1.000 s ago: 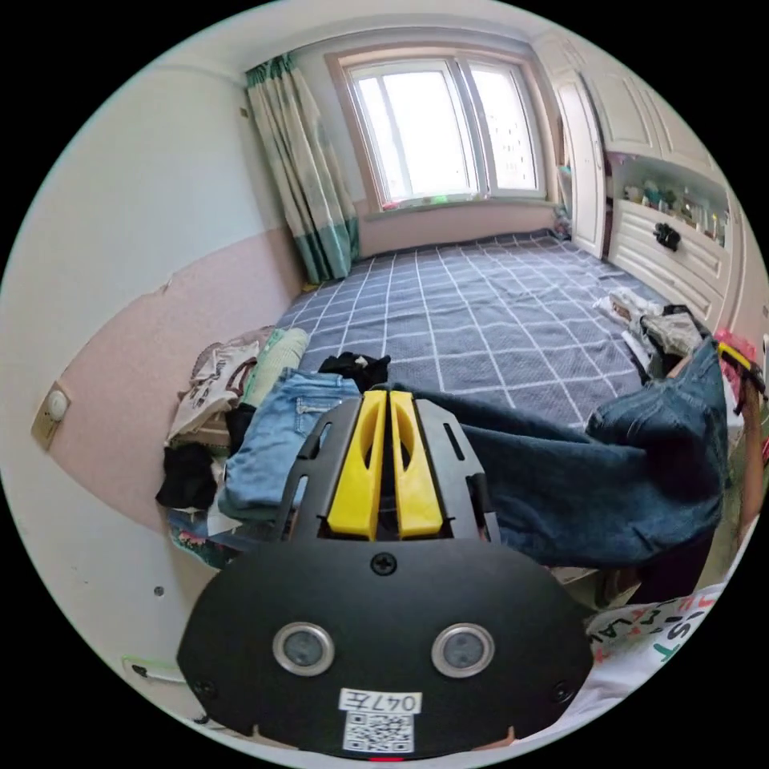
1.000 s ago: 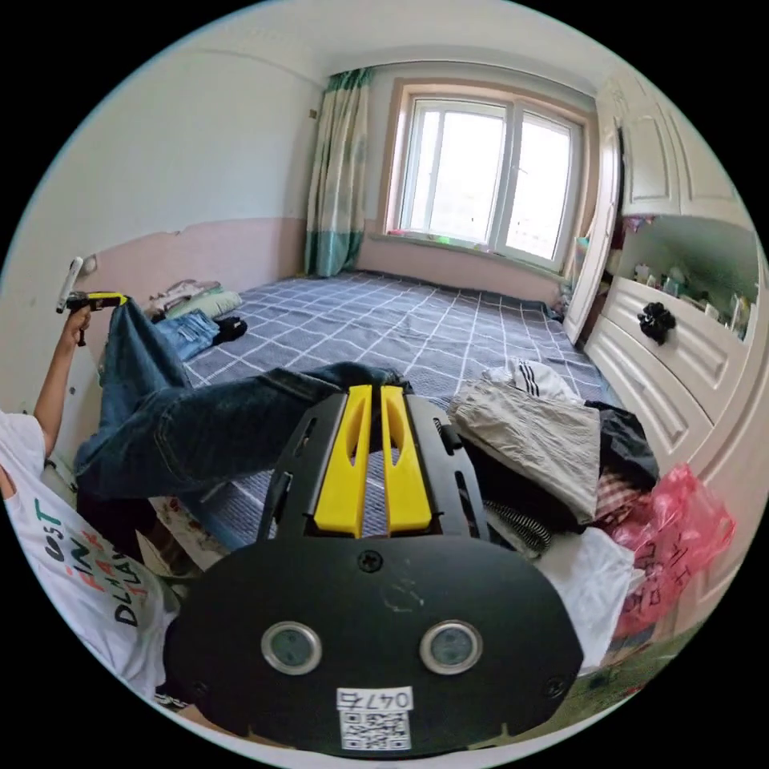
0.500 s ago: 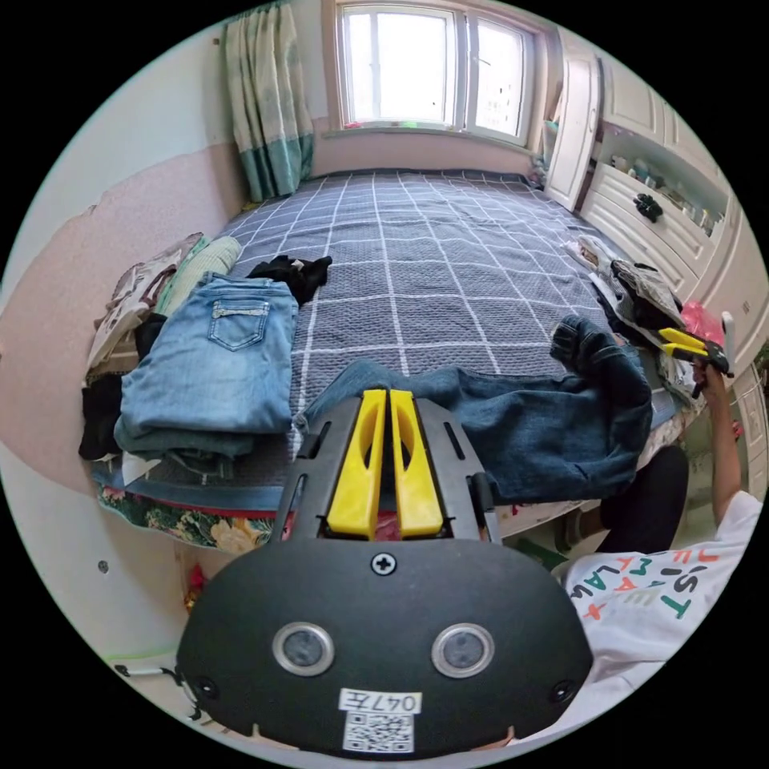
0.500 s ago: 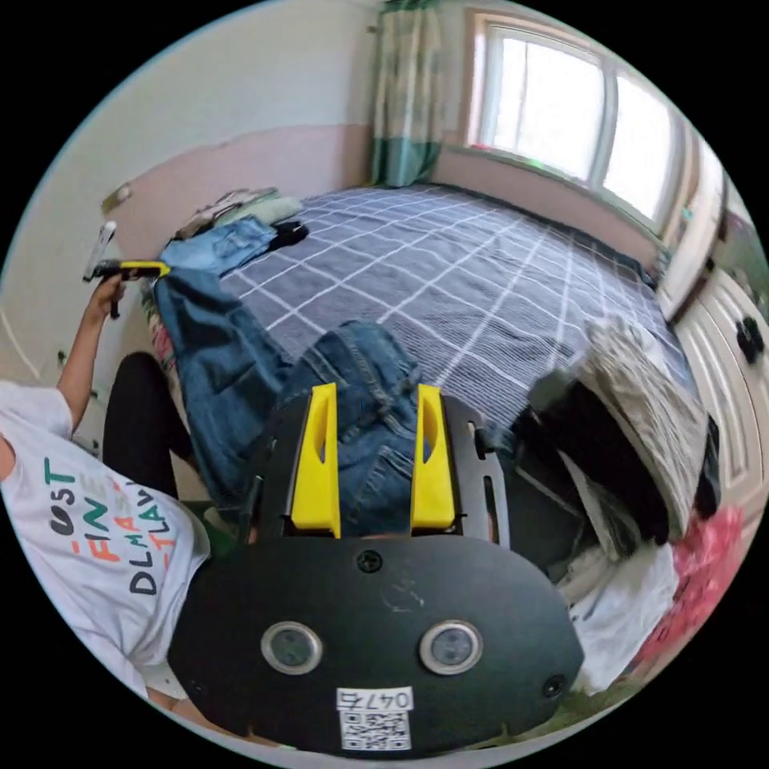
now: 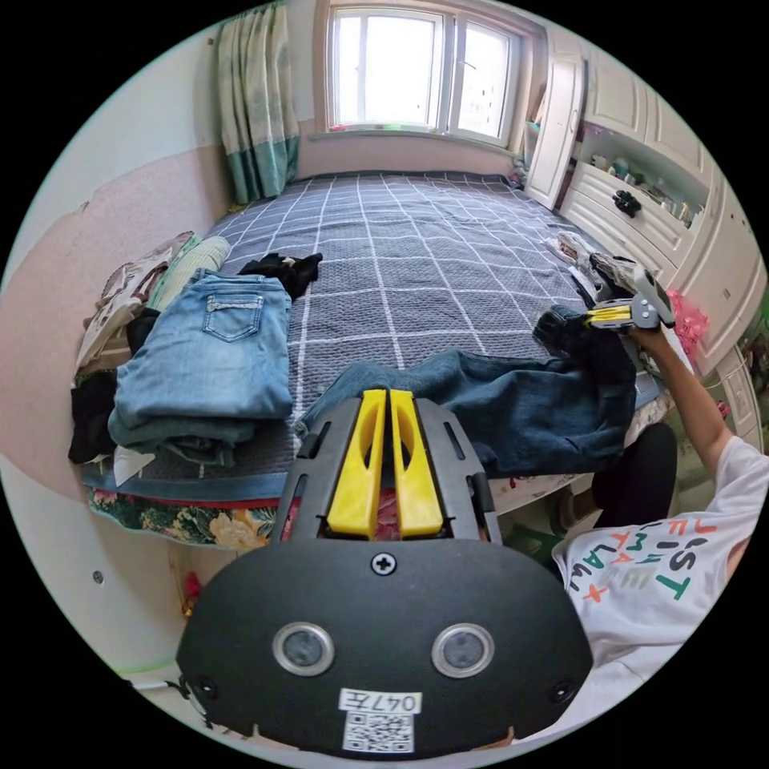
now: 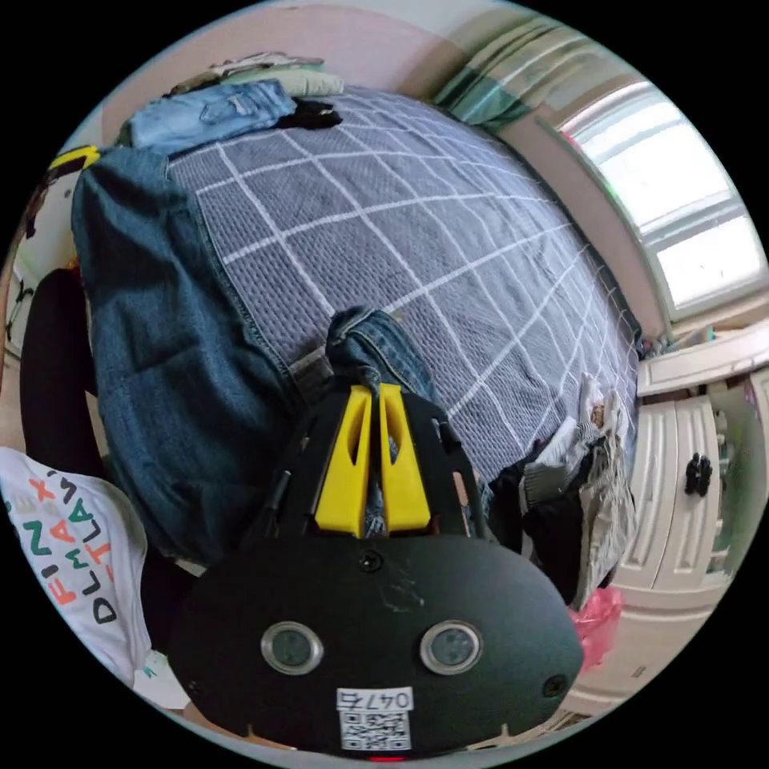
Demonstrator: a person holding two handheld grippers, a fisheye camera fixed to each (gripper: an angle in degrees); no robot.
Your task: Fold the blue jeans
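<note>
Along the near edge of the bed (image 5: 448, 240), the dark blue jeans (image 5: 513, 408) lie stretched crosswise on the grey checked cover, one end at each pair of tongs. Left tongs (image 5: 383, 396): yellow jaws pressed together, tips at the jeans' nearer end; whether denim is actually caught between them is hidden by the jaws themselves, cannot tell. Right tongs (image 6: 368, 392): jaws nearly together with a bunched fold of denim between them, so pinching the jeans (image 6: 184, 360). Left gripper view also shows the right tongs (image 5: 613, 315) at the far end of the jeans, held by a hand (image 5: 653, 336); the fabric there is crumpled and its outline is hard to make out. Folded light-blue jeans (image 5: 208, 360) sit on a stack at the bed's left edge, lower layers mostly covered. Beyond them a black garment (image 5: 284, 268). Mixed clothes pile (image 6: 577, 481) at the bed's other side, items not separable. Person's white printed shirt (image 5: 649, 577) cut off at frame edge.
</note>
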